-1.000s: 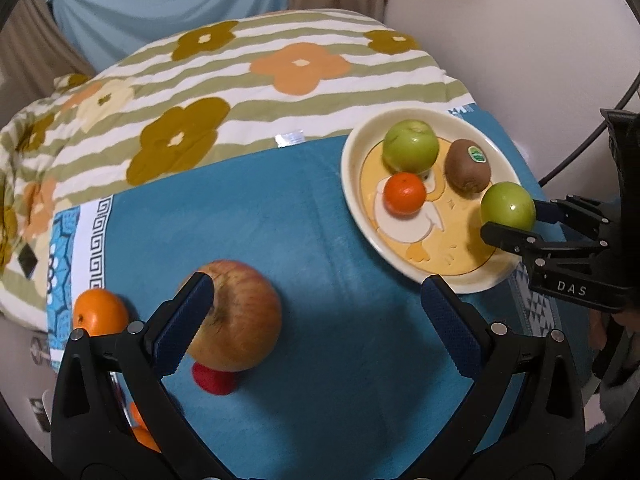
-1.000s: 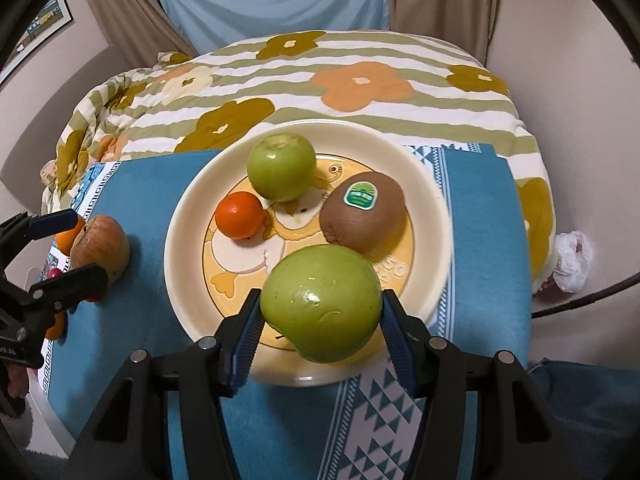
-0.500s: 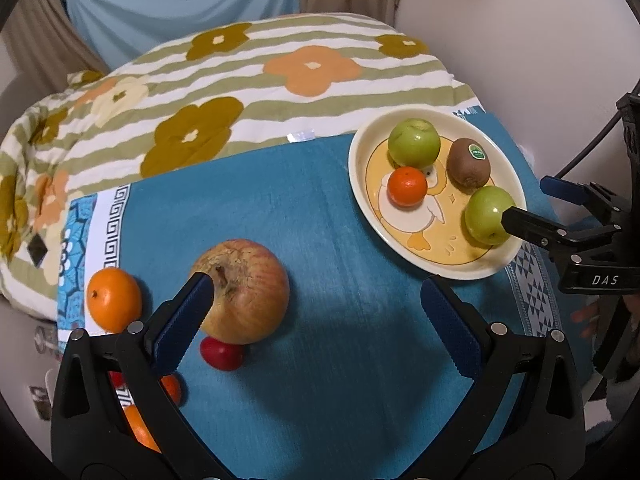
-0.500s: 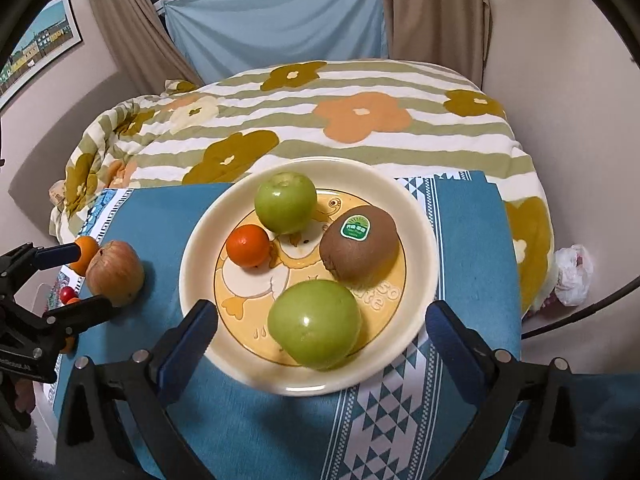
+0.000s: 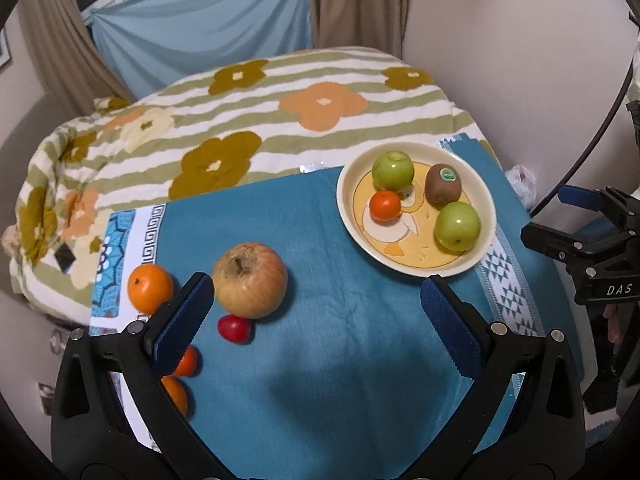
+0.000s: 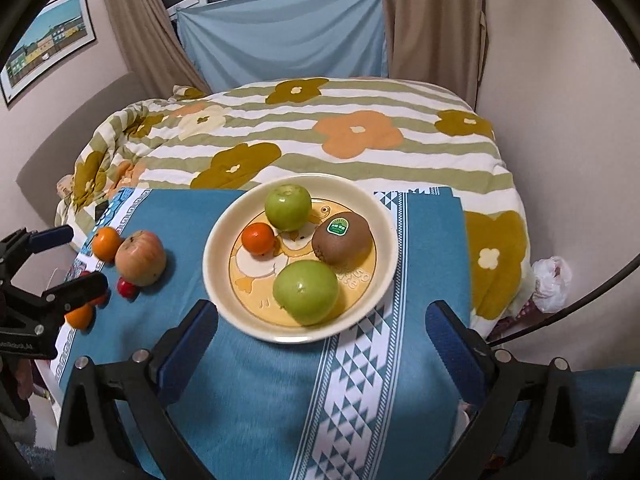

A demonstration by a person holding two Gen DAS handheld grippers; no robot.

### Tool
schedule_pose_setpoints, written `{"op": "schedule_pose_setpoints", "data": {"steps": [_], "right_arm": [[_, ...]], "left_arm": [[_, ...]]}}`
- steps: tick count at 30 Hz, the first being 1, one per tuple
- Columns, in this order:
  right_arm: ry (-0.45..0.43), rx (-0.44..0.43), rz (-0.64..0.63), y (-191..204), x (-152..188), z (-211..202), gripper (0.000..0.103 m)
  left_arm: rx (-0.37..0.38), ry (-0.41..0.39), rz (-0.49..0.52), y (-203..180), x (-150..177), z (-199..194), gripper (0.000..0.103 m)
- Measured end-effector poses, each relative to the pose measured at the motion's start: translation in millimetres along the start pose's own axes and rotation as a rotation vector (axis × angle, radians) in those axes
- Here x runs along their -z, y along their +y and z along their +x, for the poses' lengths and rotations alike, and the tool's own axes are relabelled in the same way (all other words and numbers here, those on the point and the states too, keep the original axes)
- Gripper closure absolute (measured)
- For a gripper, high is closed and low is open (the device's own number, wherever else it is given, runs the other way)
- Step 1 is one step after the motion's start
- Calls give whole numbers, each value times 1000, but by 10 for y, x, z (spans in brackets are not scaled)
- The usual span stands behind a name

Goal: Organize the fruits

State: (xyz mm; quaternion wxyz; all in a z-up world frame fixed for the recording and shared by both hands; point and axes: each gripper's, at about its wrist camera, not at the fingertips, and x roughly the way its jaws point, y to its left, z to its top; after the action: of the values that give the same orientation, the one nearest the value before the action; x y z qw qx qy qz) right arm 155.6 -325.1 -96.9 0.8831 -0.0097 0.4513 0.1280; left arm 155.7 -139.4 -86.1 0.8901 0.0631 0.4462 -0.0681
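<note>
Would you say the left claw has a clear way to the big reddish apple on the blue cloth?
Probably yes: the left claw is open and empty, the apple sits just off its left finger, and nothing lies over it.

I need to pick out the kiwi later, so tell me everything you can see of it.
The kiwi is brown, oval and matte, with a green-and-white sticker on top. It lies on its side in the plate, at the right, between two green apples; whether it touches them cannot be told. No gripper touches it.
</note>
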Motion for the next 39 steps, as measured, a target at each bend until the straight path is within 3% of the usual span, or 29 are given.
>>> {"op": "schedule_pose_setpoints", "data": {"steps": [9,20,27,39], "right_arm": [[-4,-29,-67,106,112,-331,0],[-22,-99,-136,469,208,-494,0],[-16,-113,-172,835,247,-496,0],[32,-109,-155,1658,320,-107,0]], "left_arm": [[-97,-59,-107,89,302,-547,0],[-205,-79,-217,511,807,-1123,0],[-210,-65,-245,929,1110,-1197,0],[-94,-10,-160,1547,1345,-786,0]]}}
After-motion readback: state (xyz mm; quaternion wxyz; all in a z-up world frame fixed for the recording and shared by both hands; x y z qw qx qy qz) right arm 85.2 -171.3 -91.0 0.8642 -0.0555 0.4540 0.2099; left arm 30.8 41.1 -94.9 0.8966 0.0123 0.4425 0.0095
